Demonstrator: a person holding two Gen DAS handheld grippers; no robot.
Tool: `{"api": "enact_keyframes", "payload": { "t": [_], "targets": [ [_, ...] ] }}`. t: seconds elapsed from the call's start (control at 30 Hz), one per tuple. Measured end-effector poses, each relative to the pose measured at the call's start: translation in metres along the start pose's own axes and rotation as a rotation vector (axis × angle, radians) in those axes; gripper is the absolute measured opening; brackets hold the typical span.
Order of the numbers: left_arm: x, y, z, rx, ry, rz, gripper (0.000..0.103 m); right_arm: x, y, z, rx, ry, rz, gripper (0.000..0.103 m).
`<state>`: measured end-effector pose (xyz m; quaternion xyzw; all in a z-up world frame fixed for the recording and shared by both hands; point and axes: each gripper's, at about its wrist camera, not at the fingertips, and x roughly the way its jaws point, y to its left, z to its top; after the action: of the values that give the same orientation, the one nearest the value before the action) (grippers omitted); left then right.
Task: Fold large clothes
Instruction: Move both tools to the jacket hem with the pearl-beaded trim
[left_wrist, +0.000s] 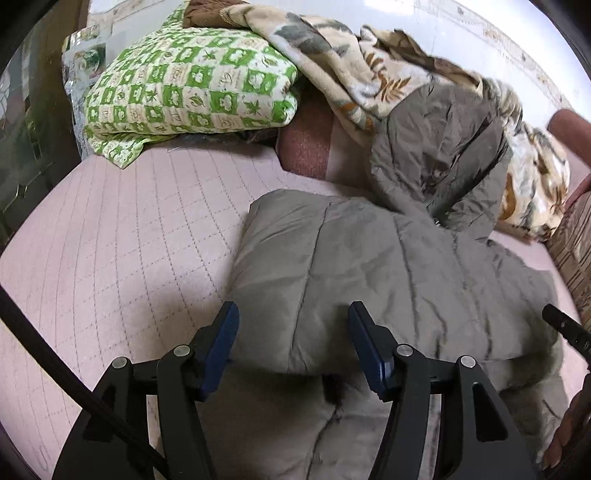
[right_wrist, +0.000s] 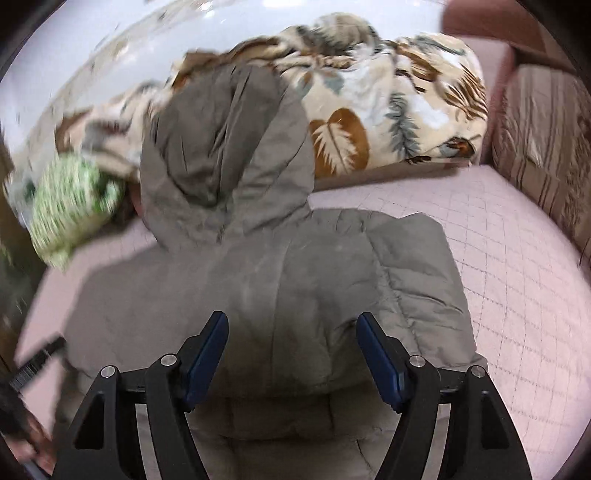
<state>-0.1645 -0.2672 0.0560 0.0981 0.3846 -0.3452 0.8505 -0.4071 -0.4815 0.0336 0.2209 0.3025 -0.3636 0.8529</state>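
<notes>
Lying on the pink quilted bed (left_wrist: 122, 236), the grey padded hooded jacket (left_wrist: 369, 258) is partly folded, its hood (right_wrist: 225, 147) stretched away from us toward a leaf-print blanket (right_wrist: 399, 110). We hold our left tool (left_wrist: 291, 321) over the jacket's near fold with its blue pads (left_wrist: 221, 343) spread apart, gripping nothing. Our right tool (right_wrist: 291, 332) hovers above the jacket's body, its pads also spread wide and empty. A green-and-white checked quilt (left_wrist: 192, 88) sits bundled at the far left of the bed, beside the blanket. A striped brown cushion (right_wrist: 546, 140) borders the bed on the right.
</notes>
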Motion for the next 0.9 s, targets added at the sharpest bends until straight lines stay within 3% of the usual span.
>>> {"api": "enact_keyframes", "payload": {
  "t": [0.07,0.23,0.37,0.47,0.6,0.7,0.9],
  "targets": [
    [0.012,-0.001,-0.001,0.012,0.037,0.016,0.063,0.013,0.005,-0.004,-0.058,0.032,-0.065,0.076],
    [0.034,0.000,-0.007,0.041,0.121,0.044,0.069,0.037,0.000,-0.015,-0.072,0.117,-0.099,0.077],
    [0.039,0.005,-0.008,0.023,0.141,0.049,0.073,0.048,0.000,-0.019,-0.083,0.147,-0.116,0.081],
    [0.026,0.007,-0.003,0.002,0.111,0.047,0.072,0.039,-0.004,-0.017,-0.058,0.141,-0.100,0.081],
    [-0.004,0.009,0.009,-0.037,0.032,-0.019,0.072,0.013,-0.006,-0.009,-0.004,0.092,-0.038,0.081],
    [-0.025,0.004,0.013,-0.012,-0.017,-0.028,0.072,-0.009,-0.008,-0.002,0.027,0.062,-0.003,0.081],
    [-0.063,-0.001,-0.005,0.019,-0.039,-0.048,0.072,-0.046,-0.012,-0.007,0.047,0.040,0.013,0.081]
  ]
}}
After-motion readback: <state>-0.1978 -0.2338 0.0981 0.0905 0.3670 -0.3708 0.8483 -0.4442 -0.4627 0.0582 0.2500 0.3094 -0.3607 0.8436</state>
